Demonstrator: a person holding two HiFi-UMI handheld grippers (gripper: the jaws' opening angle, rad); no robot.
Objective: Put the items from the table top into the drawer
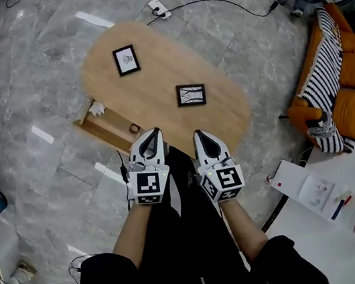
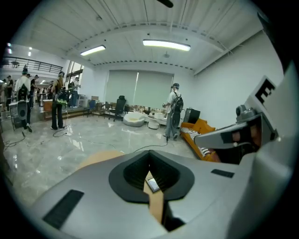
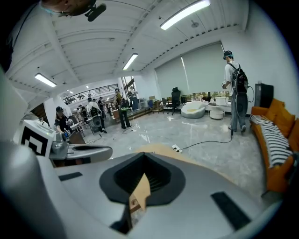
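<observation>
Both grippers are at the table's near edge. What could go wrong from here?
1. The left gripper and the right gripper are both shut, and the near frame lies flat on the table: closing in on it may only push it along.
2. The open drawer holds a white item and a small round thing; a frame dropped in could land on them.

The wooden table [image 1: 152, 74] bears a far picture frame [image 1: 126, 60] and, apart, a near picture frame [image 1: 191, 94].
</observation>
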